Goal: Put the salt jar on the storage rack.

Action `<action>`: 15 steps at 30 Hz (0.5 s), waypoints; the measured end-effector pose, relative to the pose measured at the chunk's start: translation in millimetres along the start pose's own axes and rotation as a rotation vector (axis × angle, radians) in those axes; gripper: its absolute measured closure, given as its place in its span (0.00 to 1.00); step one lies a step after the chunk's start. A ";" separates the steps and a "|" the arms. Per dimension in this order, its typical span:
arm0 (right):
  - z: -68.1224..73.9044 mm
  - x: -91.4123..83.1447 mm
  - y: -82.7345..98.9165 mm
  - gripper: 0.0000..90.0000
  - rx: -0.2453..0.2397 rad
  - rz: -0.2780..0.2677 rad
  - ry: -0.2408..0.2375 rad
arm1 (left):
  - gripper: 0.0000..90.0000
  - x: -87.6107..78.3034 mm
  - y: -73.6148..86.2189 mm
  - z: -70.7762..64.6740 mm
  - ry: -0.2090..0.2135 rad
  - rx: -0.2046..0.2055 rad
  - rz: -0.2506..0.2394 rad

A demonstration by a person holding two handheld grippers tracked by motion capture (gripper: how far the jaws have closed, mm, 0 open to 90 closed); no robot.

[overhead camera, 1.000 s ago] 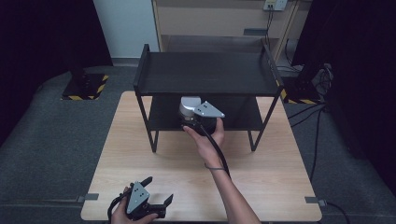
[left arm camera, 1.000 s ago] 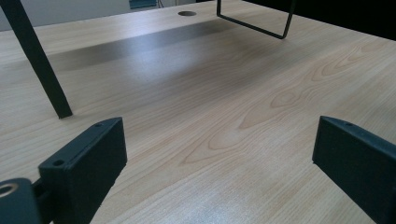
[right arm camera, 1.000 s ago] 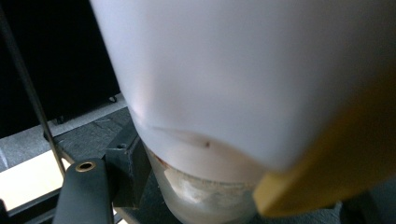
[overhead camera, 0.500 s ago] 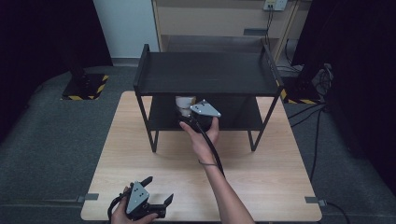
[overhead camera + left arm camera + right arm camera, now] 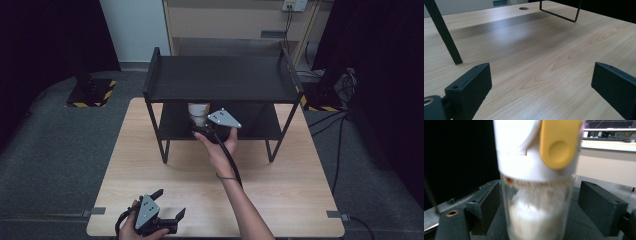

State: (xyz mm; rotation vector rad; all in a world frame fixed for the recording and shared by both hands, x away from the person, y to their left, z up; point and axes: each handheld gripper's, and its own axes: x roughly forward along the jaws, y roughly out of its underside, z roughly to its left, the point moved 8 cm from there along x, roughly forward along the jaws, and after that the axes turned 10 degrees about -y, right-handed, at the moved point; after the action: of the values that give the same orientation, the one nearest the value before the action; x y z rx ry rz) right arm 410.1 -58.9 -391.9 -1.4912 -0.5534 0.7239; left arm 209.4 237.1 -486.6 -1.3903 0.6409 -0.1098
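The right gripper (image 5: 537, 205) has its jaws spread around a clear jar with a white-and-yellow lid (image 5: 537, 170), while the left gripper (image 5: 541, 82) hangs spread wide above the light wooden table (image 5: 544, 50).

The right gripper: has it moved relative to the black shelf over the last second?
Yes. In the high view the right gripper has pushed forward, further under the black shelf, toward the white-lidded jar on its lower level.
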 end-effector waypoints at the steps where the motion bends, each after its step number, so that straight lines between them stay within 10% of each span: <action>1: 0.3 -6.8 0.1 0.19 0.003 -0.001 -0.007 | 0.02 -0.3 0.0 0.0 0.001 0.000 0.000; 15: -8.6 -130.4 -0.4 0.19 -0.034 0.017 -0.012 | 0.02 -0.5 0.4 -0.6 -0.027 0.006 -0.003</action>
State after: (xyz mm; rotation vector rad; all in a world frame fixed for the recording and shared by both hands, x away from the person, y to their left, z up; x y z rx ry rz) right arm 327.7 -159.4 -378.2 -1.5255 -0.5653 0.7409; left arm 208.6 236.9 -486.8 -1.3847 0.6158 -0.0958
